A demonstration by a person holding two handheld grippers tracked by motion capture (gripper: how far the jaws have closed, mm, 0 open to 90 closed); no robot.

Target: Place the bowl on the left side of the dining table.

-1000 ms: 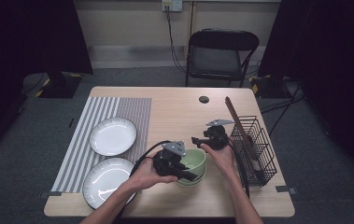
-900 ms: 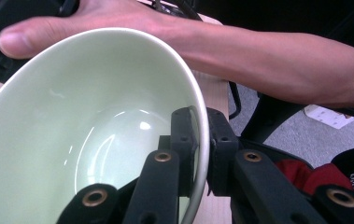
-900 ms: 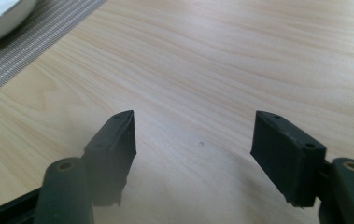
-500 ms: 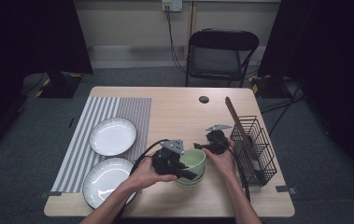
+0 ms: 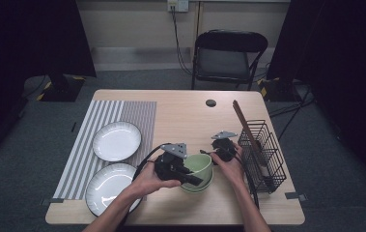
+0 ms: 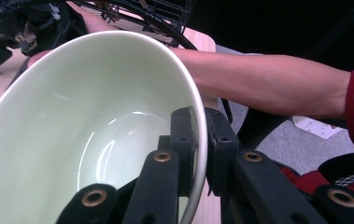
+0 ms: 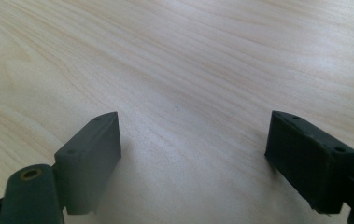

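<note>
- The top bowl [image 5: 199,164] sits low and centre in the high view, tilted, its mouth turned toward the upper left of that frame; round, so it has no long axis.
- It is pale green, glazed and smooth, with a thin rim, and highlights gleam on its inner wall [image 6: 86,121] in the left gripper view.
- The left gripper [image 5: 190,176] is clenched on its rim: one black pad [image 6: 183,135] inside the wall, one outside.
- Beneath it lies a second bowl [image 5: 197,187] of the same green, flat on the bench [image 5: 180,111]; whether the two touch is hard to say from above.
- The right gripper [image 5: 213,151], right of the bowls, is released; its jaws have just been opening, and its blocky matte pads [image 7: 90,158] stand wide over bare, pale-grained wood with nothing between them.
- Further right stands a black wire rack [image 5: 262,150] with a brown board [image 5: 246,126] leaning in it.
- At left, two glossy white plates [image 5: 117,140] rest on a grey striped mat [image 5: 137,113].
</note>
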